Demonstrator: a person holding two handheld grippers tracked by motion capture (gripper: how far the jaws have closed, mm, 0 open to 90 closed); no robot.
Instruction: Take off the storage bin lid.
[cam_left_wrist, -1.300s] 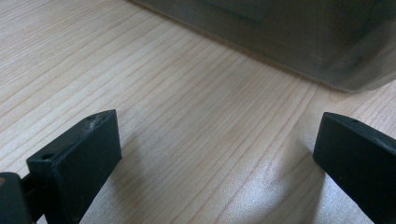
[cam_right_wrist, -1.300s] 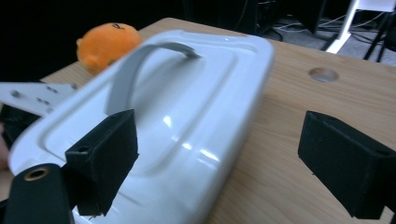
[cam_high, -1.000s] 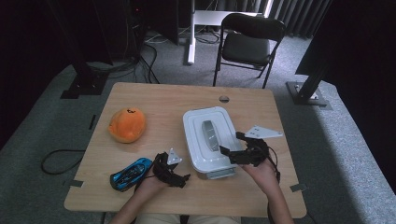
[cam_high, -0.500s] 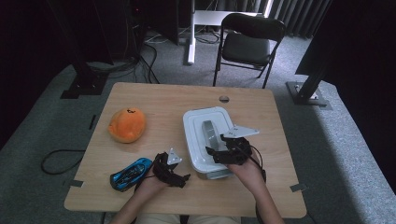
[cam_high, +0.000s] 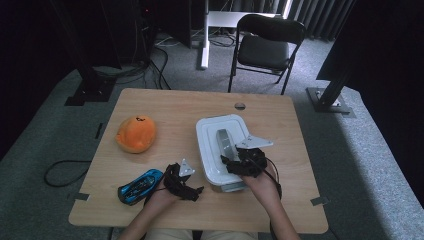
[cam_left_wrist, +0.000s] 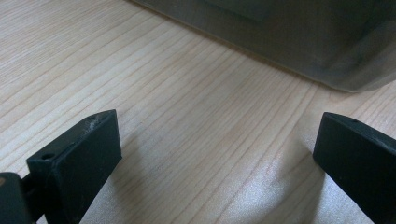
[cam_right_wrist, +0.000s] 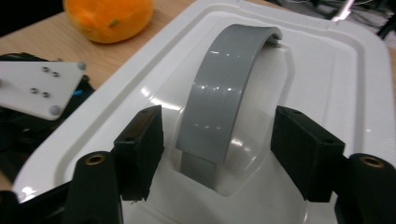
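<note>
With my right gripper (cam_right_wrist: 217, 140) I had brought its jaws, just closing but not yet touching, astride the grey arched plastic handle (cam_right_wrist: 224, 98) of the white lidded plastic box (cam_high: 212, 130) at mid-table, so gripping and lifting remained, while my left gripper (cam_left_wrist: 215, 154) rested with jaws apart, empty, on the wooden table (cam_left_wrist: 187, 116).

Dim room with grey carpet

A light wooden table (cam_high: 165, 107) is set on grey carpeted floor (cam_high: 370, 165); a black folding chair (cam_high: 263, 47) is placed behind it, flanked by dark curtains (cam_high: 390, 60) and black stand bases (cam_high: 330, 97).
</note>
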